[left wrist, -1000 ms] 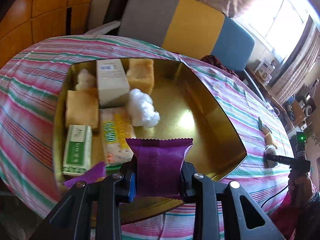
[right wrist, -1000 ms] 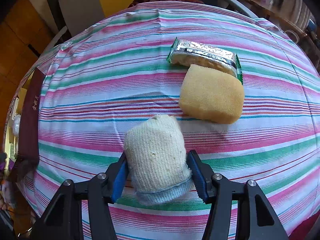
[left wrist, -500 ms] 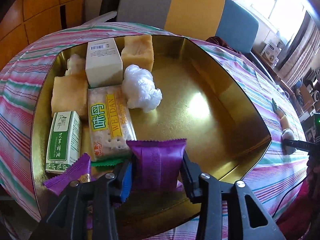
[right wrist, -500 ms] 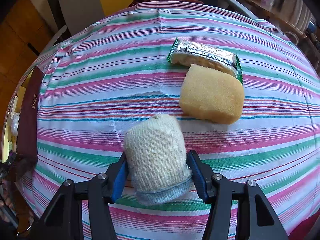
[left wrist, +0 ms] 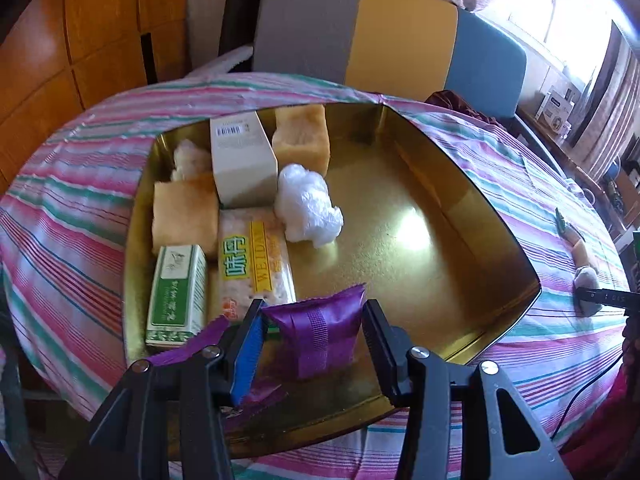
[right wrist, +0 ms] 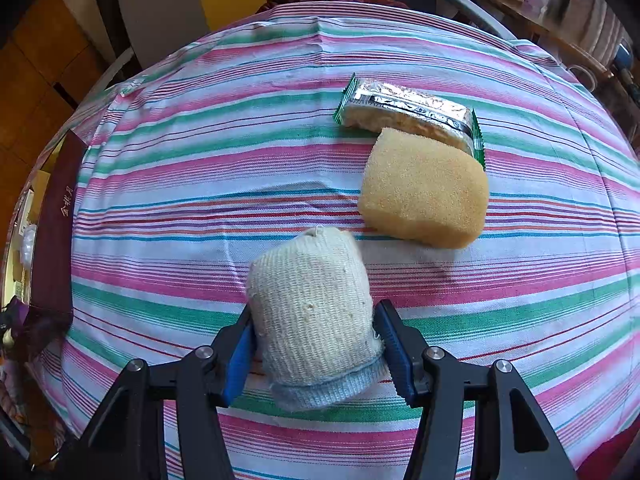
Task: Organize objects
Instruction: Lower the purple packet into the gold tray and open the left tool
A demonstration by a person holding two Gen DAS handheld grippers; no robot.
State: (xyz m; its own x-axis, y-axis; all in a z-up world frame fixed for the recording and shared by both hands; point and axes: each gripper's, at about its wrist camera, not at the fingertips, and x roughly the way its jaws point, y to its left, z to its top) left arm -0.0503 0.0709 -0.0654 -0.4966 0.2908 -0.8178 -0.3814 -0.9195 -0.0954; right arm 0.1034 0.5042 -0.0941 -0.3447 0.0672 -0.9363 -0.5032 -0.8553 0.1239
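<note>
In the left wrist view a gold tin (left wrist: 460,208) lies on the striped tablecloth. My left gripper (left wrist: 314,334) is open, its jaws apart on either side of a purple snack packet (left wrist: 320,332) that rests on the tin's near floor. A second purple packet (left wrist: 196,346) lies just left of it. In the right wrist view my right gripper (right wrist: 314,340) is shut on a rolled cream knit glove (right wrist: 314,312) on the tablecloth. A yellow sponge (right wrist: 424,194) and a foil cracker pack (right wrist: 408,112) lie beyond it.
The tin holds a green box (left wrist: 176,292), a cracker pack (left wrist: 252,264), a white box (left wrist: 242,162), two sponges (left wrist: 184,216), a crumpled white bag (left wrist: 308,208) and a pale roll (left wrist: 188,158). Its right half is bare. A chair (left wrist: 384,36) stands behind the table.
My left gripper lowered the purple packet into the tin's near end and opened off it; the packet now tilts on the floor. The right gripper and glove stayed still.
</note>
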